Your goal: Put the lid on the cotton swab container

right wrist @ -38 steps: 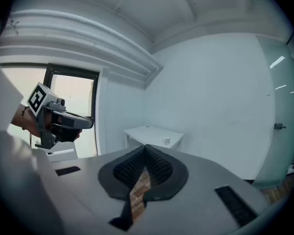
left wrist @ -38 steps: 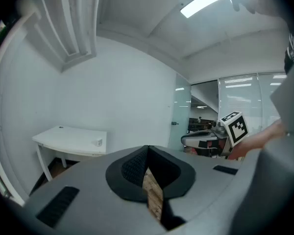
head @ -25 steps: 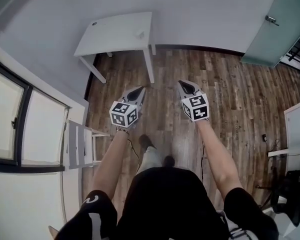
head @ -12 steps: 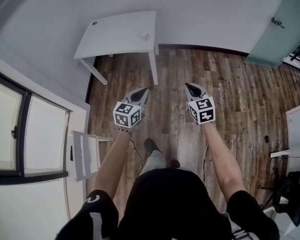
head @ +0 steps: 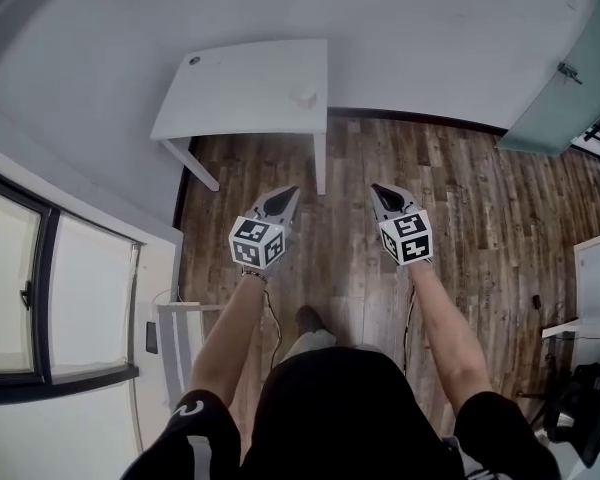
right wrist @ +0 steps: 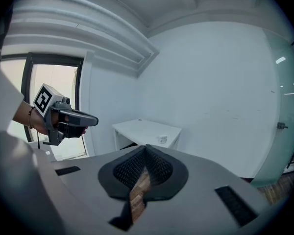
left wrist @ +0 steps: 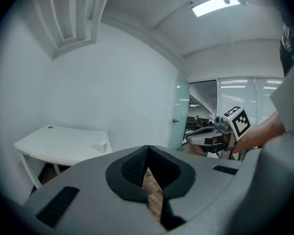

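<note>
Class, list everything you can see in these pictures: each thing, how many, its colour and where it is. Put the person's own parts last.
White rectangular table: one, white, against the wall, ahead of the grippers.
Small pale container: one, whitish, near the table's right edge.
Small dark round object: one, dark, table's far left corner.
Wooden plank floor: one, brown, below.
Frosted glass door: one, pale green, upper right.
Dark-framed window: one, left.
Left gripper: one, grey, shut, empty.
Right gripper: one, grey, shut, empty.
Forearms: two, bare.
</note>
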A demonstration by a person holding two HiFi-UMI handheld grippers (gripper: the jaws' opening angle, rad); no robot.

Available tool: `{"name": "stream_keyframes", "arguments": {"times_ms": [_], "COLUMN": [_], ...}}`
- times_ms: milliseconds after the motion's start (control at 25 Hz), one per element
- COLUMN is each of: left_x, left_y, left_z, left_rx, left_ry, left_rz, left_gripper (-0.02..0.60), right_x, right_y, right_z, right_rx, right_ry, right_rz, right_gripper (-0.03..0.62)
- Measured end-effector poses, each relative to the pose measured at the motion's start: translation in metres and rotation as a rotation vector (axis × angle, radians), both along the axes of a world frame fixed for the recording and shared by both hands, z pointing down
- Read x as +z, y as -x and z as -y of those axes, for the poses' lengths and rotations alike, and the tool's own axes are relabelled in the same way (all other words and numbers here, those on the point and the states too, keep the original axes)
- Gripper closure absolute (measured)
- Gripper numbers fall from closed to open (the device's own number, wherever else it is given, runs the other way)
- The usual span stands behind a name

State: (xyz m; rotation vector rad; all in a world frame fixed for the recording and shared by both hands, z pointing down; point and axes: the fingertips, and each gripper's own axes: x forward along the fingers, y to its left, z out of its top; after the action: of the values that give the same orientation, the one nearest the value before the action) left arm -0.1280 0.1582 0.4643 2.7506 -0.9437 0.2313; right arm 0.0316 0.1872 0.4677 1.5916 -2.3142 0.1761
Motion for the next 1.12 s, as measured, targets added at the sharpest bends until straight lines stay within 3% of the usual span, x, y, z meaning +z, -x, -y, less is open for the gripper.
{"name": "stream_keyframes", "arguments": {"times_ms": [520, 1120], "left_x": [0.028, 0.021], "left_y": [0.026, -0.014], "left_z": [0.104, 0.271], "left_rx": [-0.056, -0.135], "left_ry": [0.062, 0.049], "left_rz": [-0.026, 0.001], "left_gripper": [0.557, 0.557], "right_x": [0.013, 0.017], "right_y": [0.019, -0.022], "right_z": [0.11, 0.304], "right_rx": [-0.054, -0.132], "right_ry": [0.018, 0.022], "right_rz": [0.009, 0.07], "right_gripper": [0.582, 0.582]}}
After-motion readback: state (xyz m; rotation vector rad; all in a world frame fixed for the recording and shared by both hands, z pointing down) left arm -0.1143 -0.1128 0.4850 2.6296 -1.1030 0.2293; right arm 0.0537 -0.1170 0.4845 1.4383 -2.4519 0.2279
